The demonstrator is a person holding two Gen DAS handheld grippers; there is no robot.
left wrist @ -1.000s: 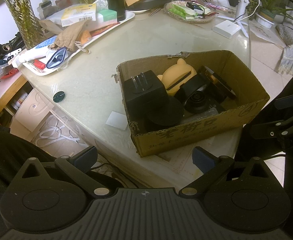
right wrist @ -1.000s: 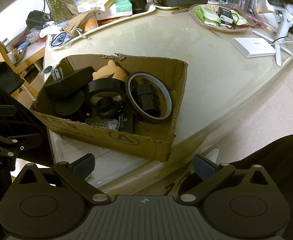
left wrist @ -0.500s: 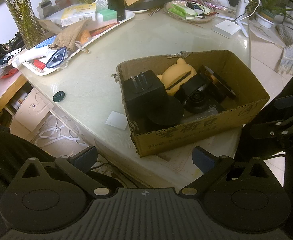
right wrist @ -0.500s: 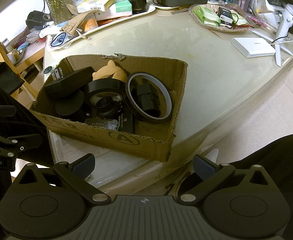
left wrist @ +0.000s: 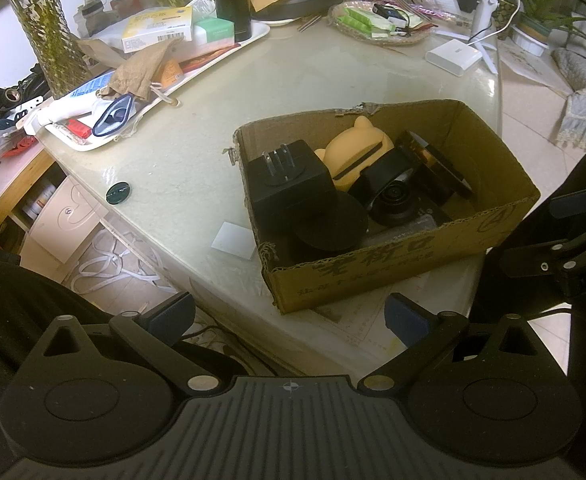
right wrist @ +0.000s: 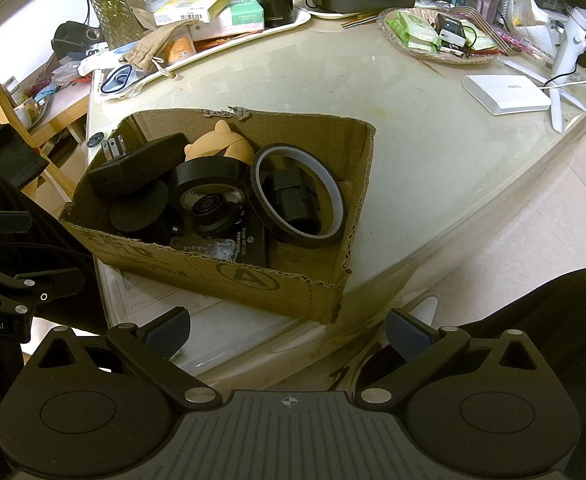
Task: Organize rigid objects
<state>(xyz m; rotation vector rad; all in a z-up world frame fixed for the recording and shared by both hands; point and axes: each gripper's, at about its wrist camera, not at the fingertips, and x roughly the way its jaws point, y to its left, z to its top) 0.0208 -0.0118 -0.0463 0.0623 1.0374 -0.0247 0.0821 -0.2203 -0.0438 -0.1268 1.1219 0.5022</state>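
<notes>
Both grippers, left and right, are hovering short of the cardboard box, fingers wide, holding nothing. Plug adapter, bear figure and tape roll are lying inside the box. Sorting is either beginning or complete.

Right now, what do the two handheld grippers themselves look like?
Both match: the left gripper and right gripper have matte black bodies with a ribbed centre panel bearing a small crosshair mark, round caps either side, silver pivot pins, black linkage arms and dark blue fingertip pads. White lettering ending "obot.AI" shows on the left one in the right wrist view.
</notes>
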